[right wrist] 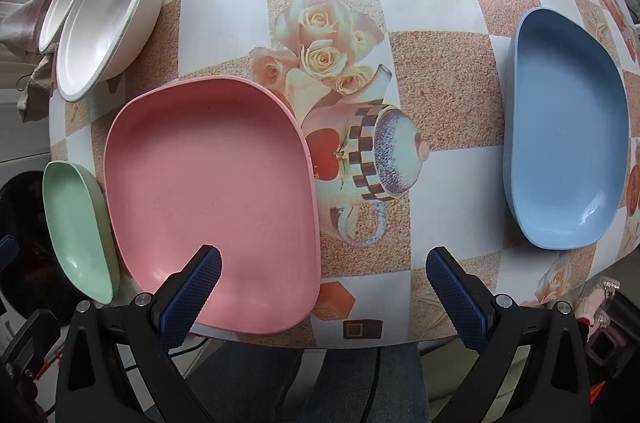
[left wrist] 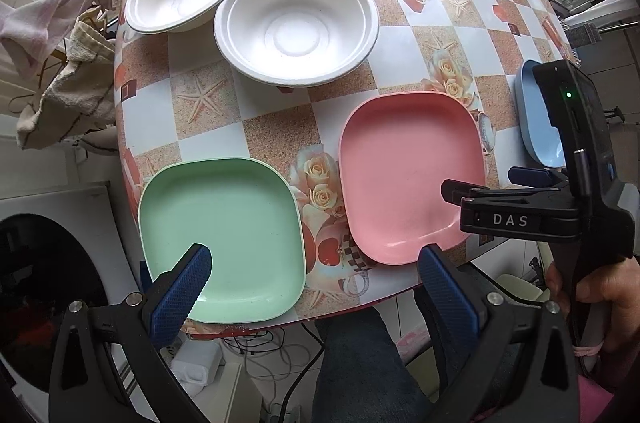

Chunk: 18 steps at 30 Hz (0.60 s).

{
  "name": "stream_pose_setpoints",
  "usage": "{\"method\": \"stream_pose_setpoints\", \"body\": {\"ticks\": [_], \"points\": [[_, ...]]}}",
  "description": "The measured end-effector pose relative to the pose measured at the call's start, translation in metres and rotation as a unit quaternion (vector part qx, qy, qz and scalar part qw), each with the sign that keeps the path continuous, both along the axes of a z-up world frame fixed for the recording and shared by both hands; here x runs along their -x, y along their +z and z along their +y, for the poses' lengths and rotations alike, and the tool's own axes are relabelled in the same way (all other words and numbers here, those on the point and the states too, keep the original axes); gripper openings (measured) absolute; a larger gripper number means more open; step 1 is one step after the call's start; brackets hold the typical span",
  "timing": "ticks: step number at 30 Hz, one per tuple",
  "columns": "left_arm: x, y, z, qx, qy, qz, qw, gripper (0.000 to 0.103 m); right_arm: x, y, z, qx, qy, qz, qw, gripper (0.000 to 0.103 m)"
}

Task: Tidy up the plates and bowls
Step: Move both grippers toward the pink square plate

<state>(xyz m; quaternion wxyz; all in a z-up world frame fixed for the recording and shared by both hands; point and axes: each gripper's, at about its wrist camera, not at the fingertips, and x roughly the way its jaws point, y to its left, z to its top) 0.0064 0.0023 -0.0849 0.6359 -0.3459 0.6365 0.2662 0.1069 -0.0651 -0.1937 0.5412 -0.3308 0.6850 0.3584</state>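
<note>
Progress: nothing stacked, as far as I can judge. Three white bowls (left wrist: 296, 23) sit loose at the far side of the table (left wrist: 420, 7), rims touching or overlapping. Green plate (left wrist: 222, 239), pink plate (left wrist: 412, 175) and blue plate (right wrist: 568, 135) lie apart in a row along the near edge, all empty. Plates are square with rounded corners and look like matte plastic; bowls look like moulded pulp. Left gripper (left wrist: 316, 263) jaws wide open, holding nothing, near the green plate's near edge. Right gripper (right wrist: 324, 271) likewise open and empty, by the pink plate.
</note>
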Motion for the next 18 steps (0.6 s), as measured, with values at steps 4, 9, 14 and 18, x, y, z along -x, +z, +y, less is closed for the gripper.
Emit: {"method": "stream_pose_setpoints", "body": {"ticks": [4,9,14,18], "points": [[-0.007,-0.001,-0.001,-0.003,-0.005,0.017,0.9998,0.103,-0.004,-0.019,0.021,0.004,0.023,-0.029,0.999,0.103],[-0.020,-0.007,-0.001,-0.007,-0.010,0.017,0.9998,0.103,-0.027,-0.030,0.031,0.009,0.018,-0.068,0.998,0.103],[-0.039,-0.021,-0.006,-0.016,-0.022,0.028,0.9992,0.103,-0.052,-0.037,0.027,0.008,-0.006,-0.063,0.998,0.103],[-0.052,-0.032,-0.010,-0.021,-0.034,0.032,0.9987,0.103,-0.071,-0.040,0.025,0.012,-0.007,-0.087,0.996,0.103]]}}
